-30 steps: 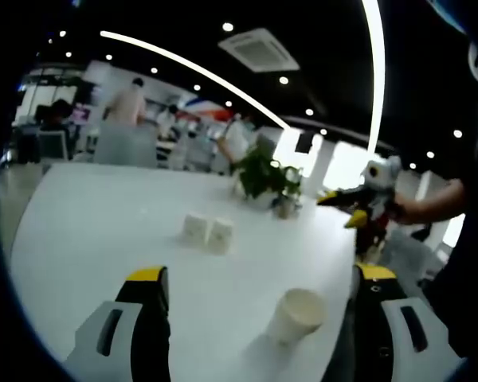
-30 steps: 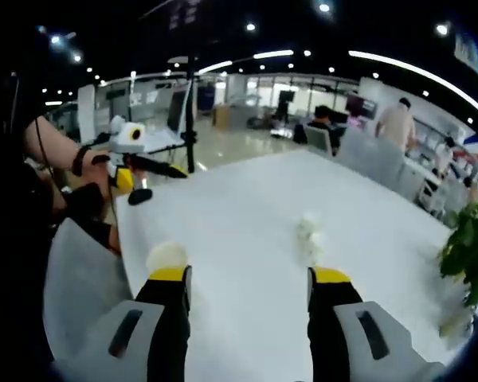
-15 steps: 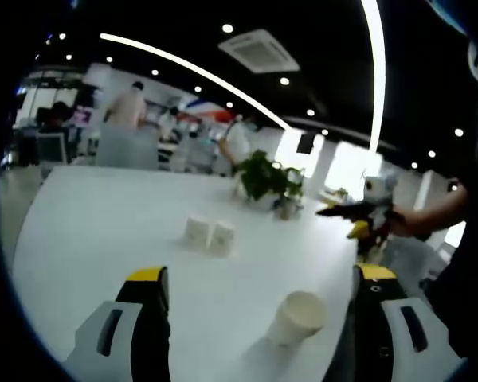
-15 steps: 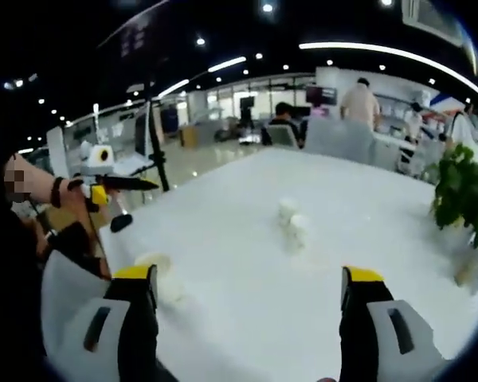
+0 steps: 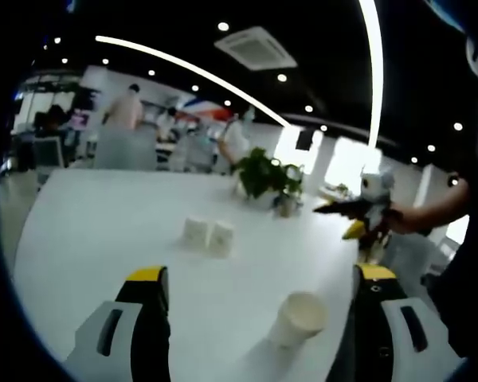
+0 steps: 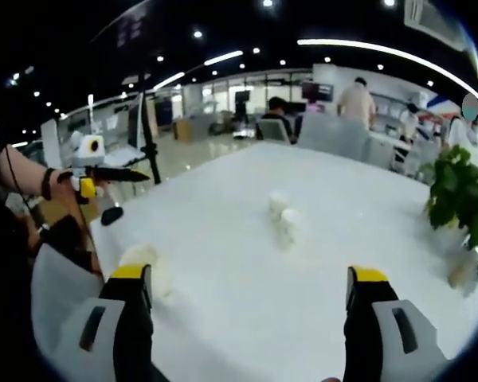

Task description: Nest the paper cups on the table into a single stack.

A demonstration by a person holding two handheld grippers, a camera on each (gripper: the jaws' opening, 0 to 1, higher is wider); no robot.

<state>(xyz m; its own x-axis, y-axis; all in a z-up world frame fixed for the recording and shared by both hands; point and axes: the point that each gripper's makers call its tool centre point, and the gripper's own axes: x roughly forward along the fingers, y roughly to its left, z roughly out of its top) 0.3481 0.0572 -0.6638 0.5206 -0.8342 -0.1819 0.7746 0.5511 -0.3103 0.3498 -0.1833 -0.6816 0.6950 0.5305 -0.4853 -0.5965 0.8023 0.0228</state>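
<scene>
- In the left gripper view, the left claw (image 5: pixel 255 286) stands spread wide over the white bench (image 5: pixel 103 223), its two yellow-tipped jaws rising at 7 and 5 o'clock with nothing between them.
- A single paper cup (image 5: pixel 297 317) stands on the bench just inside the 5 o'clock jaw, near the bench's edge. Its long axis runs upright, leaning a little in this tilted view, with the open mouth pointing up and the narrower base on the bench.
- Two more paper cups (image 5: pixel 208 235) sit side by side, touching or nearly so, farther out toward 12 o'clock from the claw, well apart from the single cup. Each stands with its axis upright; whether the mouths face up or down is too small to tell.
- Beyond them, at about 1 o'clock, a potted plant (image 5: pixel 264 177) stands on the bench.
- At 3 o'clock in this view, the right claw (image 5: pixel 334 208) is held up above the bench edge; its jaws point toward 9 o'clock and look spread.
- In the right gripper view, the right claw (image 6: pixel 251 290) is spread wide and holds nothing.
- The single cup (image 6: pixel 143 263) sits beside the 7 o'clock jaw, its mouth up.
- The pair (image 6: pixel 283 219) stands near 12 o'clock, one cup behind the other.
- The plant (image 6: pixel 460 191) is at 3 o'clock.
- The left claw (image 6: pixel 139 173) shows at 9 o'clock, held in a hand (image 6: pixel 68 187), pointing toward 3 o'clock.
- People (image 6: pixel 357 107) are in the background beyond the bench.
</scene>
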